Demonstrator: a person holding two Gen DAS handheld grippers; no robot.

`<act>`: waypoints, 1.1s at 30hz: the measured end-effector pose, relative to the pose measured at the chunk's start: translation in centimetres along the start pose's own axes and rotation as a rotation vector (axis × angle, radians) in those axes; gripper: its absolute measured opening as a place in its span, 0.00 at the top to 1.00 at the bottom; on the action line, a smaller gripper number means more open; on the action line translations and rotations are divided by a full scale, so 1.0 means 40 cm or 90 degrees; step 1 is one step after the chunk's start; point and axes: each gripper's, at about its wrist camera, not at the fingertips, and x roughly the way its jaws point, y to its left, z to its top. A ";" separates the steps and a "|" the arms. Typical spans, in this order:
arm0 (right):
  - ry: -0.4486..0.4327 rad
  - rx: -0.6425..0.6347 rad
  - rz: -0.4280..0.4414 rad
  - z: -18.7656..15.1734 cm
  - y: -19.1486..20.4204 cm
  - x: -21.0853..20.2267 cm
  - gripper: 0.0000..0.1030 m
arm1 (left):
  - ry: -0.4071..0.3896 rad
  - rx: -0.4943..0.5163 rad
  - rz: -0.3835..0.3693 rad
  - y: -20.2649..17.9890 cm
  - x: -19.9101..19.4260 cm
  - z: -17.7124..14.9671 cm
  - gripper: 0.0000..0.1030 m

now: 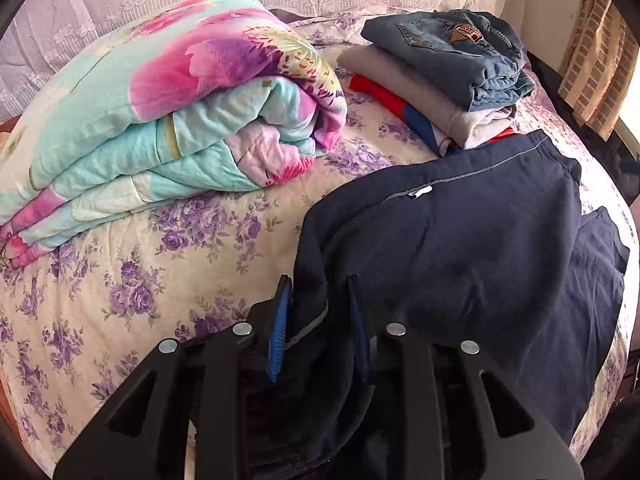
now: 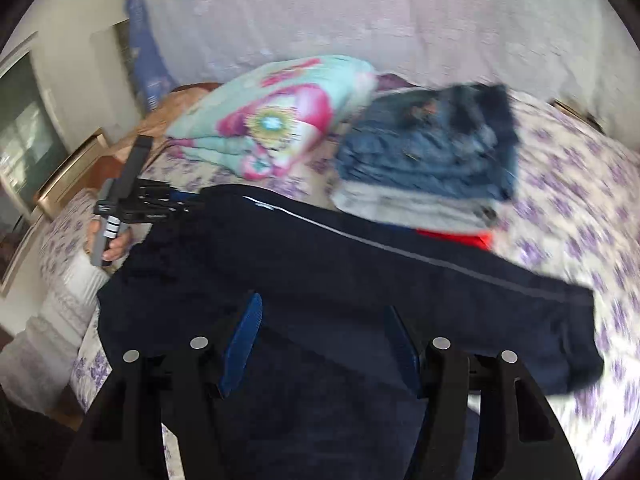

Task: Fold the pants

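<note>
Navy pants [image 1: 472, 240] lie spread across the near right part of a bed [image 1: 132, 280] covered in a purple floral sheet, a thin pale stripe running along their length. Your left gripper [image 1: 320, 308] holds a bunched edge of the pants: dark cloth fills the narrow gap between its blue-padded fingers [image 1: 280, 320], which are clamped on the fabric at the pants' near left corner. Your right gripper [image 2: 324, 332] hangs over the middle of the same pants with its fingers [image 2: 240, 336] wide apart and nothing pinched between them; that view is blurred.

Farther back on the bed, just beyond the pants, stands a stack of folded clothes [image 1: 440, 92]: blue jeans [image 1: 452, 56] on top, a grey garment [image 1: 408, 84] beneath, a red-and-blue piece [image 1: 392, 108] at the bottom. To its left lies a folded quilt [image 1: 168, 120] in turquoise and pink flowers. No box or basket holds any of these; everything rests straight on the bed.

In the right wrist view, your left hand [image 2: 112, 246] shows at the far left, gripping its tool's handle beside the pants' edge.
</note>
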 end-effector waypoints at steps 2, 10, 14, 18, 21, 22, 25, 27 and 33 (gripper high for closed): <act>0.018 -0.080 0.039 0.086 0.032 0.084 0.40 | -0.003 -0.004 -0.004 -0.003 0.001 -0.005 0.74; 0.198 -0.268 0.101 0.279 0.108 0.429 0.40 | -0.008 -0.009 -0.018 0.009 -0.008 -0.013 0.73; 0.280 -0.329 0.055 0.277 0.108 0.534 0.40 | -0.015 -0.006 -0.018 0.011 -0.019 -0.022 0.74; 0.316 -0.392 0.039 0.245 0.130 0.582 0.40 | -0.022 -0.008 -0.027 0.012 -0.028 -0.026 0.74; 0.341 -0.447 0.003 0.204 0.166 0.608 0.33 | -0.030 -0.005 -0.037 0.011 -0.042 -0.032 0.74; 0.349 -0.458 -0.008 0.196 0.176 0.613 0.31 | -0.033 -0.004 -0.041 0.010 -0.048 -0.033 0.74; 0.380 -0.465 -0.035 0.197 0.199 0.616 0.31 | -0.039 -0.003 -0.046 0.012 -0.060 -0.040 0.74; 0.378 -0.498 -0.064 0.204 0.232 0.615 0.31 | -0.035 -0.009 -0.044 0.015 -0.057 -0.040 0.74; 0.442 -0.510 -0.082 0.199 0.265 0.689 0.25 | -0.030 0.002 -0.042 0.005 -0.051 -0.041 0.74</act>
